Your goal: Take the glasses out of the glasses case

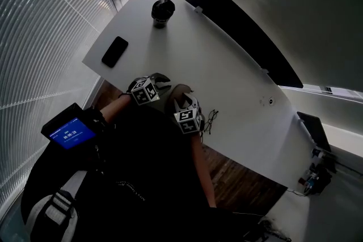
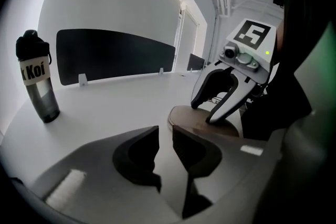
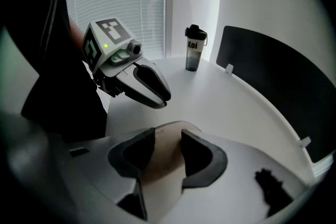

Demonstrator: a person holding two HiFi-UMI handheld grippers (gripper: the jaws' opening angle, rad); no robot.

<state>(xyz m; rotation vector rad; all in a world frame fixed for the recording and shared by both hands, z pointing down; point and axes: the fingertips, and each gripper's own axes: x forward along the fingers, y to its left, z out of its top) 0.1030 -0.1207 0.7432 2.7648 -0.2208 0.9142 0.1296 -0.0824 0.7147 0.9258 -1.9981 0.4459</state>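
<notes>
**Case in your right gripper, glasses out on the table**

Your right gripper [image 3: 168, 138] has its jaws set wide, and the glasses case [image 3: 164, 157] fills the gap from one pad to the other. From the left gripper view its two fingertips come down onto the top of the case. The case is a low, rounded, smooth brown shell with an oval top and a paler line along its edge. It sits at the near edge of the table, right in front of you and between your two grippers. You cannot tell from these views whether its lid is up or down.

The glasses [image 1: 211, 121] lie outside the case, flat on the table just beside your right gripper, on its right in the head view. They have a thin dark frame.

Your left gripper [image 2: 165, 131] has its jaws nearly together, with only a narrow slit between them and nothing in it. It sits just beside the case, and the case shows past its right jaw.

The table [image 1: 227, 59] is plain white and matt. A dark bottle [image 2: 38, 81] with a black cap and a pale label band stands upright at the far end, and a black phone [image 1: 114, 51] lies flat well apart from it, near the left edge. A long black divider panel [image 1: 244, 31] stands along the far side. White blinds [image 1: 45, 25] cover the window on your left, the wall beyond is pale, and wooden floor [image 1: 238, 173] shows below the table's near edge
</notes>
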